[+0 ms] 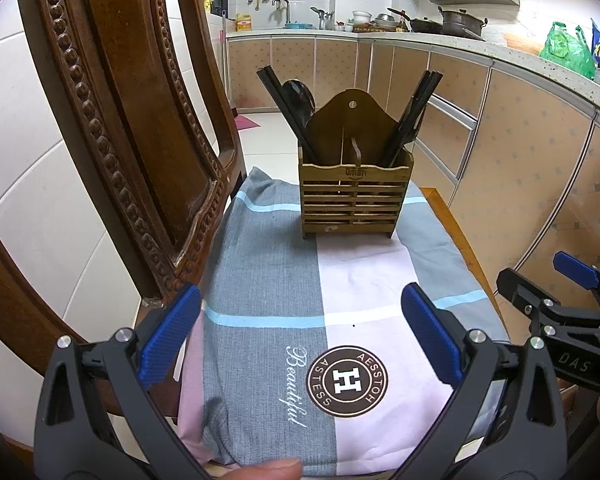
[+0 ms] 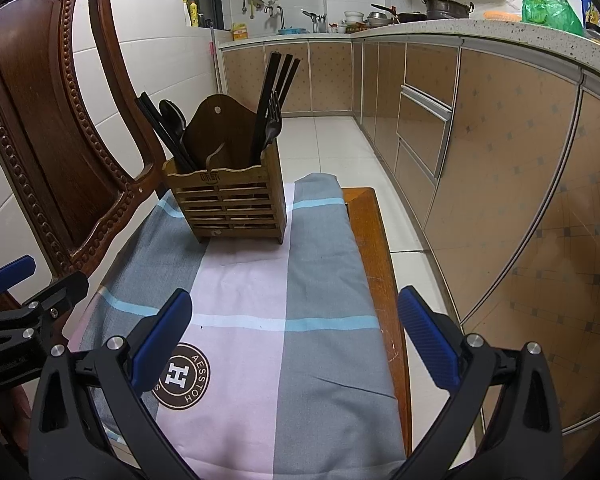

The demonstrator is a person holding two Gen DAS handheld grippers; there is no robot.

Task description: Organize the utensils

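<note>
A slatted wooden utensil holder (image 1: 355,204) (image 2: 236,208) stands on a checked cloth (image 1: 284,280) (image 2: 260,320) at the far end of a wooden chair seat. Its left compartment holds black chopsticks (image 1: 284,108) (image 2: 160,128) and a black spoon (image 1: 300,96) (image 2: 173,116). Its right compartment holds black chopsticks (image 1: 416,108) (image 2: 274,96) and a black fork (image 2: 273,120). My left gripper (image 1: 300,332) is open and empty over the near cloth. My right gripper (image 2: 296,336) is open and empty over the cloth's right side; it also shows in the left wrist view (image 1: 560,280).
The carved wooden chair back (image 1: 112,120) (image 2: 40,120) rises on the left. The bare seat edge (image 2: 380,260) runs along the right, with the tiled floor (image 2: 340,140) and kitchen cabinets (image 2: 480,160) beyond. A thumb (image 1: 268,468) shows at the bottom edge.
</note>
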